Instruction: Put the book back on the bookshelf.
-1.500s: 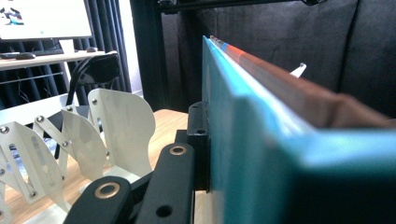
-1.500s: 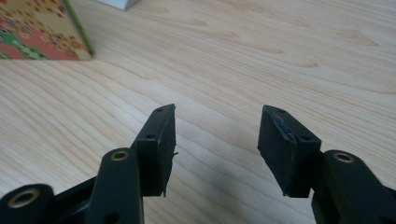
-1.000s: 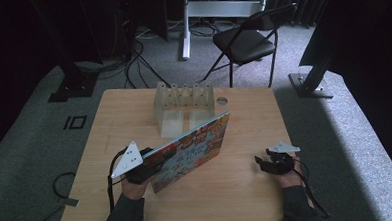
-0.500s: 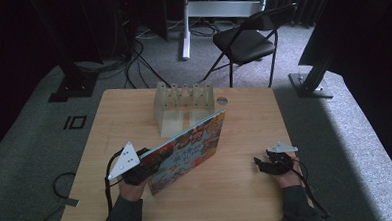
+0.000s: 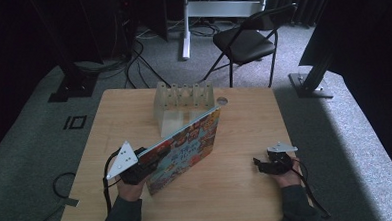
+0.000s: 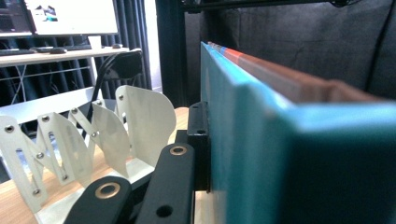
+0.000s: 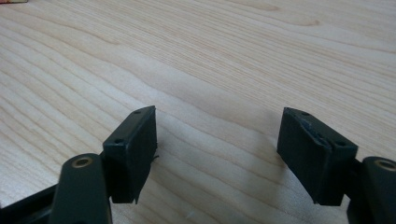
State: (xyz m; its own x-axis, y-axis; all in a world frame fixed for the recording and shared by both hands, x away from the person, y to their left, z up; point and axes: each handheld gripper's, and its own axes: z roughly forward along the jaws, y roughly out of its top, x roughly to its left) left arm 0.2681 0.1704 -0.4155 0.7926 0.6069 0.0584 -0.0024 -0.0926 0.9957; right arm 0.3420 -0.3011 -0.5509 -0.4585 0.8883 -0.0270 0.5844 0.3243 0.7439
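Book (image 5: 185, 146): colourful cover, teal edge, tilted up off the wooden table (image 5: 248, 198), far corner just in front of the white rack (image 5: 182, 103). Left gripper (image 5: 153, 160): clamped on the book's near-left edge. Right gripper (image 5: 260, 165): low over bare table at the right, well apart from the book; jaws just been opening, spread wide, nothing between them.
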